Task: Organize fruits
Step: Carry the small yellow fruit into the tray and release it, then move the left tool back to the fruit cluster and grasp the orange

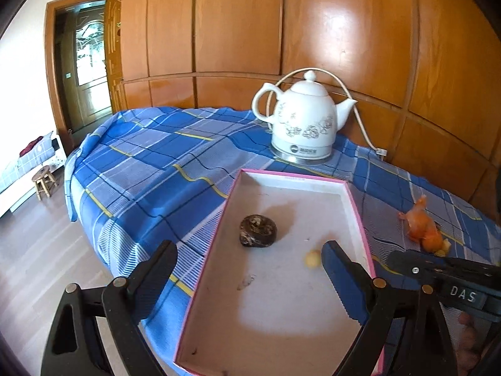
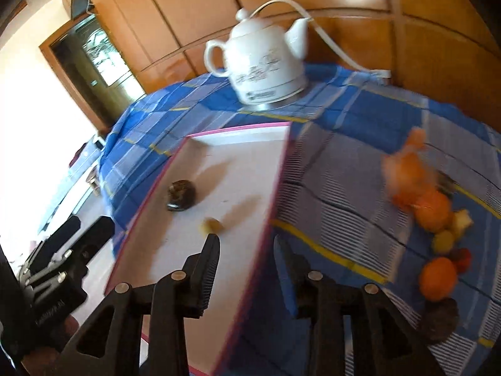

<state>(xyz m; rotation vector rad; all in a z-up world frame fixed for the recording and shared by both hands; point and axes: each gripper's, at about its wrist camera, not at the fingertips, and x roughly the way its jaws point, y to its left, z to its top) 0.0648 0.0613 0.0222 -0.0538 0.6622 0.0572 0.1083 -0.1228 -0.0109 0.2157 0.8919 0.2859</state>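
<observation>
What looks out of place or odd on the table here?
Most fruit still lies loose on the blue cloth right of the pink-edged tray, beside a crumpled orange net bag. The tray holds only a dark fruit and a small yellow one.

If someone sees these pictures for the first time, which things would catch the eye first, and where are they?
Probably the white kettle, standing at the back of the blue plaid cloth against the wooden wall. Next, the shallow pink-edged tray in front of it, holding a dark round fruit and a small yellow one. Bright oranges lie on the cloth to the tray's right.
</observation>
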